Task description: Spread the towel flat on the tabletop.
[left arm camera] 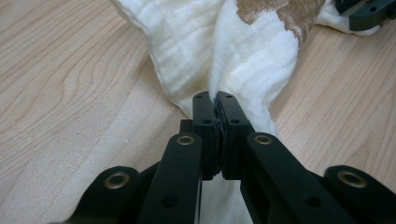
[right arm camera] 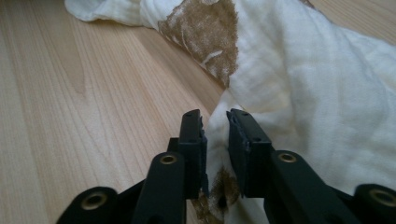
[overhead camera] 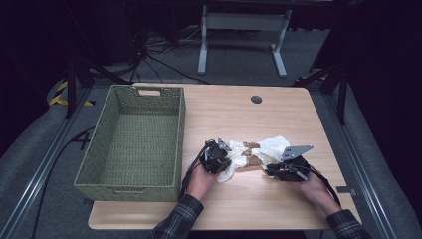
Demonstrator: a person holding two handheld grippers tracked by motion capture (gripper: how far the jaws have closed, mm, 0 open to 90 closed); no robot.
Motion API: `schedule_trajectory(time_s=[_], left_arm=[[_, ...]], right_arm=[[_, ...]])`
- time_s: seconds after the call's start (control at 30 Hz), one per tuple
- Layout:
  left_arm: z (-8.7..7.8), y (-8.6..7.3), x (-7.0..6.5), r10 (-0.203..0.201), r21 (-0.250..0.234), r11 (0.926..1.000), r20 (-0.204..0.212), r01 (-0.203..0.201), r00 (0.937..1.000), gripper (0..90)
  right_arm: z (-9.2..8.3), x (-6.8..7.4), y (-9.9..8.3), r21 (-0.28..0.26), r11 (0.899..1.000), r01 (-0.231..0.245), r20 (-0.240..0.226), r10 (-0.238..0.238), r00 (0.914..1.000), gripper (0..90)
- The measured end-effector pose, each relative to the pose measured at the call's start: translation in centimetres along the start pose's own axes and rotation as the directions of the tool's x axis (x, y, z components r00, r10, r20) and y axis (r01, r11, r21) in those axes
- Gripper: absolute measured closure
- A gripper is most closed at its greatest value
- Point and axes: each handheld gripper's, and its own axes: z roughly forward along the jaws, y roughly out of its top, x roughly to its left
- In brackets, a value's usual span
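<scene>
The left gripper (left arm camera: 215, 100) has its jaws pressed together on a fold of the white muslin cloth (left arm camera: 243, 60). The right gripper (right arm camera: 215, 122) stands with jaws spread, a ridge of cloth between them but unpinched. Lifting now could drag the cloth one-sided across the counter (overhead camera: 278, 107). The high view alone shows the green woven basket (overhead camera: 132, 142) left of the cloth; the gripper views reveal the brown print.

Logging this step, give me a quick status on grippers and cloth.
Left gripper shut on cloth. Right gripper open, cloth edge between its jaws, not pinched. Cloth crumpled on table beside basket. Nothing in the way.
</scene>
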Motion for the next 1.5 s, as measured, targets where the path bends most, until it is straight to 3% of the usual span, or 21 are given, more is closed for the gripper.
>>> schedule_trajectory(time_s=[0.07,0.23,0.47,0.53,0.8,0.9,1.0,1.07,1.13,1.2,1.3,1.43,1.5], left_arm=[[0.0,0.0,0.0,0.003,0.003,1.0,0.0,-0.003,1.0,87.6],[0.0,0.0,0.1,0.005,0.001,1.0,0.002,-0.005,1.0,87.6],[0.1,0.0,-0.1,0.002,0.0,1.0,-0.007,-0.002,1.0,87.7],[0.0,0.0,-0.1,0.013,0.019,0.9997,-0.008,-0.013,0.9999,87.7],[0.1,0.0,-0.1,0.009,0.004,1.0,-0.006,-0.009,0.9999,87.7],[0.1,0.0,-0.1,0.011,0.005,0.9999,-0.005,-0.011,0.9999,87.7],[0.2,-0.1,-0.1,0.004,-0.005,1.0,-0.003,-0.004,1.0,87.5],[0.1,0.0,0.0,0.002,0.006,1.0,0.002,-0.002,1.0,87.1],[0.0,0.0,-0.1,-0.003,0.0,1.0,0.011,0.003,0.9999,80.5],[-0.5,0.1,-0.2,0.014,-0.002,0.9999,-0.009,-0.014,0.9999,76.2],[-1.8,0.2,-0.7,0.014,-0.04,0.9991,-0.019,-0.014,0.9997,71.5],[-3.1,0.0,-1.7,0.032,-0.062,0.9976,-0.007,-0.032,0.9995,71.5],[-3.1,-0.4,-2.3,0.039,-0.048,0.9981,0.005,-0.039,0.9992,73.3]], right_arm=[[-0.2,0.0,0.0,0.0,1.0,0.011,0.012,-0.011,0.9999,88.5],[-1.4,-0.4,-0.1,-0.029,1.0,0.003,0.022,-0.003,0.9998,89.3],[-4.5,-1.5,-0.6,-0.121,0.991,-0.053,0.04,0.058,0.9975,89.7],[-5.3,-2.0,-1.0,-0.14,0.988,-0.064,0.052,0.072,0.996,89.7],[-8.1,-4.4,-3.2,-0.172,0.977,-0.13,0.114,0.151,0.982,89.8],[-8.0,-5.0,-3.5,-0.16,0.977,-0.143,0.116,0.163,0.9798,89.9],[-6.3,-5.4,-3.7,-0.072,0.985,-0.155,0.105,0.162,0.9812,89.8],[-5.8,-5.5,-3.8,-0.054,0.987,-0.148,0.103,0.153,0.9828,89.2],[-6.1,-5.2,-3.7,-0.077,0.987,-0.139,0.1,0.146,0.9842,84.5],[-6.7,-5.0,-3.6,-0.101,0.986,-0.133,0.101,0.143,0.9846,81.7],[-7.8,-4.6,-3.7,-0.128,0.984,-0.126,0.107,0.14,0.9843,80.2],[-7.9,-3.9,-4.2,-0.116,0.985,-0.13,0.081,0.139,0.9869,80.9],[-7.6,-3.5,-4.5,-0.099,0.987,-0.124,0.075,0.131,0.9885,80.8]])
